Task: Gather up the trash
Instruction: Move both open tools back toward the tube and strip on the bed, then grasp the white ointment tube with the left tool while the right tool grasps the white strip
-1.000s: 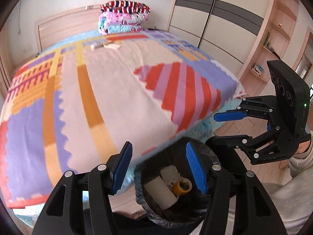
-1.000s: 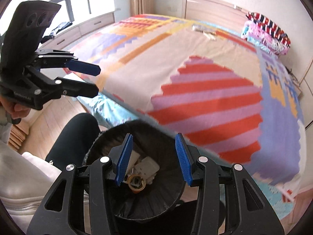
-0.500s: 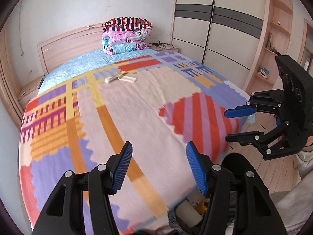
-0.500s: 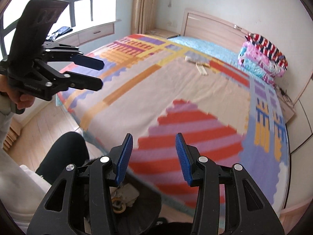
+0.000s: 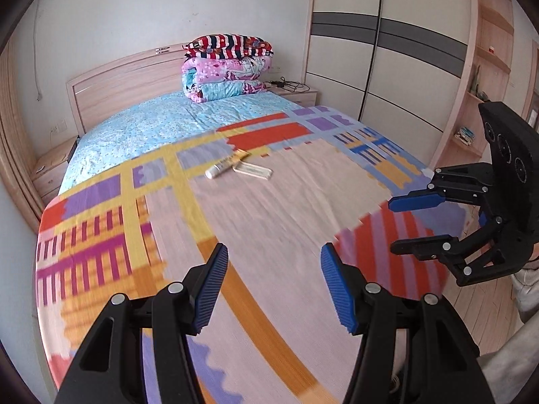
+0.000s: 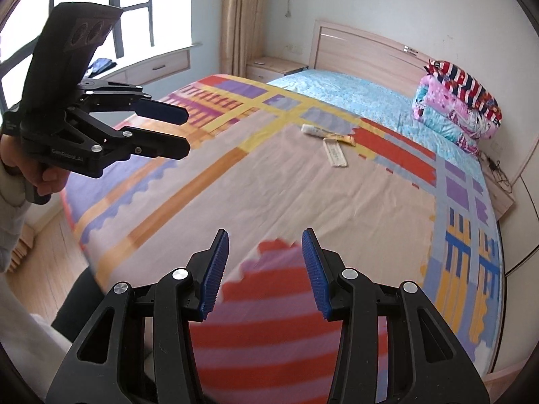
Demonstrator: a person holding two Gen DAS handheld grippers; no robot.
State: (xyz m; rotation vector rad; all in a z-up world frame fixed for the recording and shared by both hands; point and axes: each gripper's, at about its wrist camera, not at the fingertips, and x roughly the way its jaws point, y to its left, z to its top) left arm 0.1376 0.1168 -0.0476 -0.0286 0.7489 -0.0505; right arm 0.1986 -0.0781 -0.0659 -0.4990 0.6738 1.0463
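— What's between me and the far end of the bed (image 5: 269, 222)?

— Open blanket. I see only a tube (image 5: 225, 165) and a flat packet (image 5: 253, 170) lying touching near the middle.

— Sides?

— My right tongs (image 5: 416, 222) hang over the right edge; the left tongs (image 6: 175, 129) over the window side. Folded quilts (image 5: 227, 67) block the headboard corner.

The bed (image 5: 269, 222) carries a tube (image 5: 226, 165) touching a flat packet (image 5: 253, 170) mid-surface; folded quilts (image 5: 226, 67) sit at the headboard edge.
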